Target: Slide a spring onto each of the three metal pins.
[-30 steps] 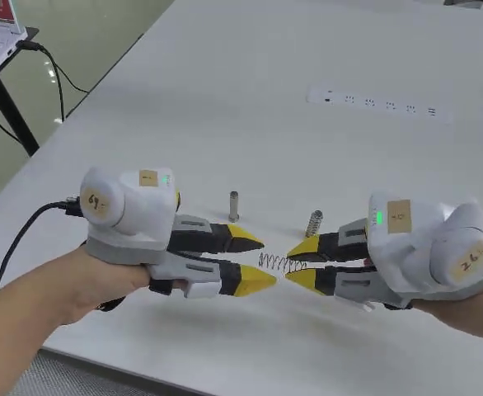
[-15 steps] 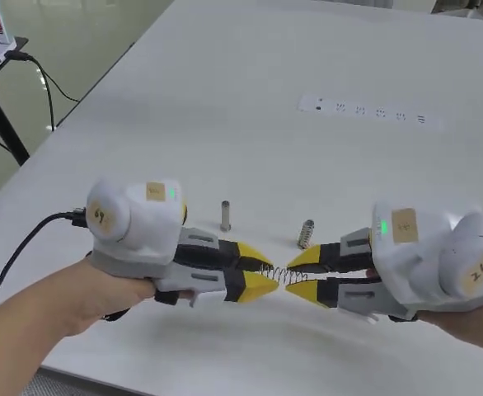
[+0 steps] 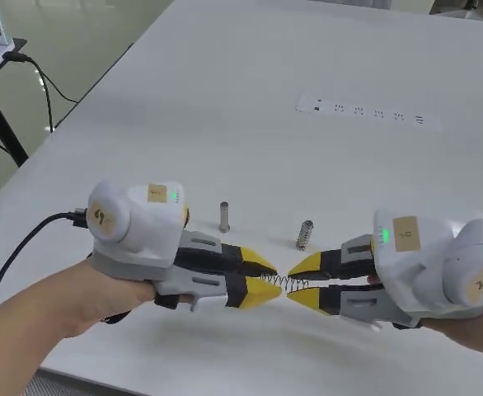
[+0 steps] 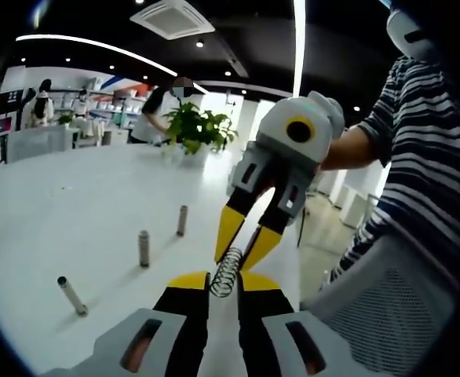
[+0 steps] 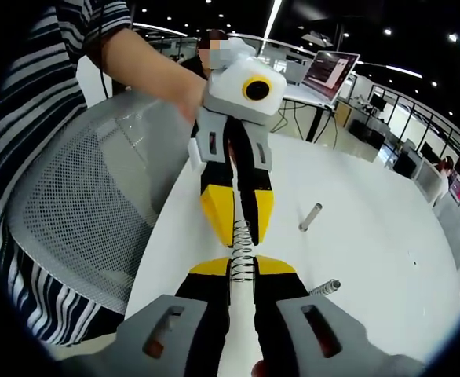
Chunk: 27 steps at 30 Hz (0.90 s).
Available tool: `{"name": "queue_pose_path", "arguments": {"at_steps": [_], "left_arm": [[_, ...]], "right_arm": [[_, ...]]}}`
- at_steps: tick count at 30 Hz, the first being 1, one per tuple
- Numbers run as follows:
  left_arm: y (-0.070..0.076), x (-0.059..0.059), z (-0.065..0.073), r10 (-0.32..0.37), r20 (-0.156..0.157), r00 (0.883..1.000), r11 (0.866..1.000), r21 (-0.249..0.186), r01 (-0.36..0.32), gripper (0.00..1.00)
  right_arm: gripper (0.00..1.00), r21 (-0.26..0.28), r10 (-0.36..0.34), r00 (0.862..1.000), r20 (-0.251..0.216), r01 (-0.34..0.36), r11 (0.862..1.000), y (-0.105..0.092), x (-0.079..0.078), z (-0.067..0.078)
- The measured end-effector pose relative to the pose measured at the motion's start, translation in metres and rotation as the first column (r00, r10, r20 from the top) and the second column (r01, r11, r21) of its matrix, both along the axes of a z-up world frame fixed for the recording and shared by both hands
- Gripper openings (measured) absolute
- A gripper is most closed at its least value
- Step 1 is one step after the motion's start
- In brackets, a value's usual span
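Head view: we see the left gripper point(image 3: 268, 278) and right gripper point(image 3: 297, 282) tip to tip over the near edge of the table point(image 3: 225, 99). The spring point(image 3: 283, 283) lies level in the short gap between them. Each gripper has its jaws pinched down to a narrow slot on one end of the spring. A bare pin point(image 3: 224, 216) stands upright just beyond the left gripper's tips. A sprung pin point(image 3: 305, 234), coil already on it, stands just beyond the right gripper's tips. A power strip point(image 3: 361, 110) lies well ahead of both grippers.

Left gripper view: our jaws are almost closed, with the spring's near end gripped between the yellow tips. The spring runs straight ahead into the right gripper's tips, which clamp its far end. We count three pins off to the left of our jaws. The third pin point(image 4: 71, 295) is the nearest, and the other two are further ahead.

Right gripper view: the jaws are nearly closed on the spring's near end. The left gripper, straight ahead, pinches the far end. The sprung pin is just right of our tips, and the bare pin is ahead to the right. A mesh chair point(image 5: 73, 228) is to our left.
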State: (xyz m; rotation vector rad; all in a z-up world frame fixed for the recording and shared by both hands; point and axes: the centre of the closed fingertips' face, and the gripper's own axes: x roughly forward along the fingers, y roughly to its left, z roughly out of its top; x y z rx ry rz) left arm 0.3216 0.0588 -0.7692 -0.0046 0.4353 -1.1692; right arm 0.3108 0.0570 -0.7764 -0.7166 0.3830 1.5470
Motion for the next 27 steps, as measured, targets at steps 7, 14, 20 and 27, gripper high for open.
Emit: {"name": "queue_pose_path", "arguments": {"at_steps": [7, 14, 20, 27], "left_arm": [[0.0006, -0.0002, -0.001, 0.001, 0.005, 1.0, 1.0, 0.007, -0.001, 0.05], [-0.0005, -0.0028, -0.0008, -0.009, 0.005, 1.0, 1.0, 0.009, 0.009, 0.04], [-0.0009, -0.0027, 0.0007, -0.014, 0.009, 1.0, 1.0, 0.001, 0.014, 0.04], [-0.0034, -0.0043, 0.0024, -0.033, 0.007, 0.999, 0.999, -0.013, 0.033, 0.03]], "right_arm": [[0.07, 0.0, 0.001, 1.0, 0.006, -0.001, 1.0, 0.0002, 0.0001, 0.0011], [0.07, 0.003, 0.004, 1.0, -0.003, -0.004, 1.0, -0.0001, -0.0016, 0.0009], [0.07, 0.014, -0.005, 1.0, -0.013, 0.005, 1.0, -0.0006, -0.0013, 0.0021], [0.12, -0.005, -0.07, 0.995, -0.075, 0.07, 0.998, -0.0062, 0.0, -0.0022]]}}
